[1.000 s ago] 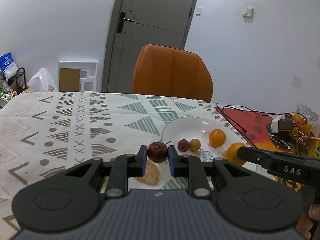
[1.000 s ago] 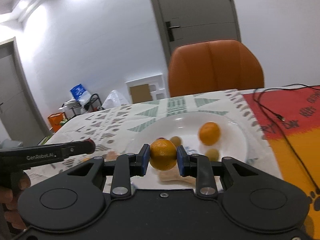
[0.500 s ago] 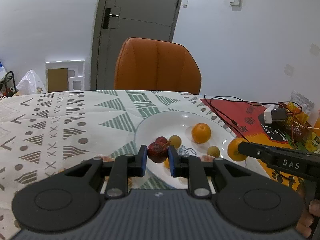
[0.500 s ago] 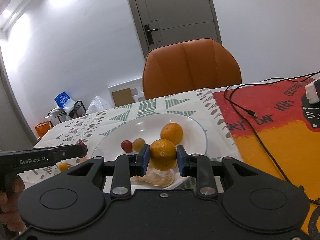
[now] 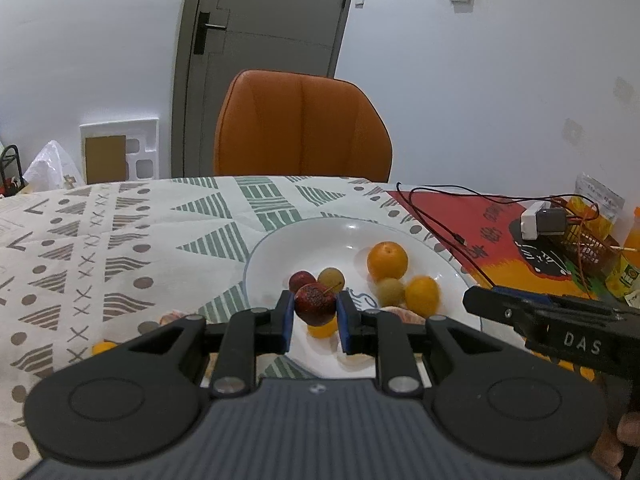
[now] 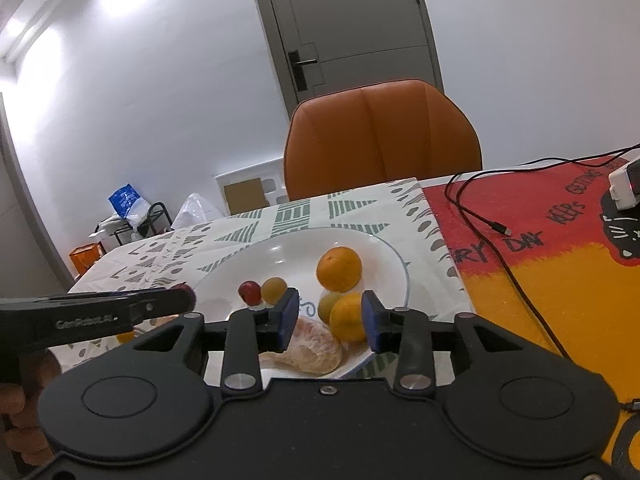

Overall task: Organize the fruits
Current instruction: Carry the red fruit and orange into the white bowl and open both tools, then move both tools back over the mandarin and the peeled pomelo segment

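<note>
My left gripper (image 5: 315,322) is shut on a dark red fruit with a stem (image 5: 314,303) and holds it over the near rim of the white plate (image 5: 272,252). My right gripper (image 6: 331,322) is open; a small orange (image 6: 347,317) lies on the plate (image 6: 236,268) between its blue pads, close to the right pad. The plate also holds a larger orange (image 6: 339,269), a red fruit (image 6: 249,291), yellow-green fruits (image 6: 274,289) and a peeled citrus piece (image 6: 316,345). A small yellow fruit (image 5: 104,347) lies on the cloth left of the plate.
A patterned tablecloth (image 5: 120,232) covers the table; a red and yellow mat (image 6: 560,264) with a black cable (image 6: 476,216) lies right of the plate. An orange chair (image 5: 300,128) stands behind the table. A basket and charger (image 5: 560,228) sit at far right.
My right gripper has opened and let go of the small orange, which now lies on the plate. My left gripper has moved over the plate with the dark red fruit.
</note>
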Motion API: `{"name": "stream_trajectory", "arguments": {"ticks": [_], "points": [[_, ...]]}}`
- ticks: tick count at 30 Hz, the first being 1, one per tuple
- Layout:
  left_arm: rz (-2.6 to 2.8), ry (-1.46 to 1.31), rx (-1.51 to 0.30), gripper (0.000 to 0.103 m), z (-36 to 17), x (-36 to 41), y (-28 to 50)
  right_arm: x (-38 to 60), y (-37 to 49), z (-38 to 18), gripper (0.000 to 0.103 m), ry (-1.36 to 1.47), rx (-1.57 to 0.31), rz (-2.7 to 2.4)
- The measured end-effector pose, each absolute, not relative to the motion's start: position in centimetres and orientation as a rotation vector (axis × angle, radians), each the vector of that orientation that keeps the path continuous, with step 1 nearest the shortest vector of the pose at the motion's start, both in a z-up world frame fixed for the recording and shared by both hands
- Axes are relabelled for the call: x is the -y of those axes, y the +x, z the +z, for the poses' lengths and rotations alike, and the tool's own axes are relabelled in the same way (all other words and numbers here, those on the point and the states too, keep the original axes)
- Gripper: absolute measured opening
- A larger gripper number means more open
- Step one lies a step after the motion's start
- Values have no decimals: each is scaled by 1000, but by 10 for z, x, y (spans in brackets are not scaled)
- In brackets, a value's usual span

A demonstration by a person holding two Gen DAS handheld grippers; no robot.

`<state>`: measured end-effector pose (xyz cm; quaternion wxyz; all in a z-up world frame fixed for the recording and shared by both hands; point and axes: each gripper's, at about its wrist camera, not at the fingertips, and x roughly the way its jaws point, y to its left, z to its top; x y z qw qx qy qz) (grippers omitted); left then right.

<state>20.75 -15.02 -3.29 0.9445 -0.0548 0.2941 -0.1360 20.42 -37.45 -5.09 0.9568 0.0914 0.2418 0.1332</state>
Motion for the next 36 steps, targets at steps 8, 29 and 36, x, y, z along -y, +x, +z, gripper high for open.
{"name": "stream_trajectory", "arguments": {"ticks": [8, 29, 36], "points": [[-232, -115, -615, 34, -33, 137, 204, 365, 198, -52, 45, 176, -511, 294], [-133, -114, -599, 91, -27, 78, 167, 335, 179, -46, 94, 150, -517, 346], [-159, -90, -586, 94, -28, 70, 152, 324, 174, -44, 103, 162, -521, 363]]}}
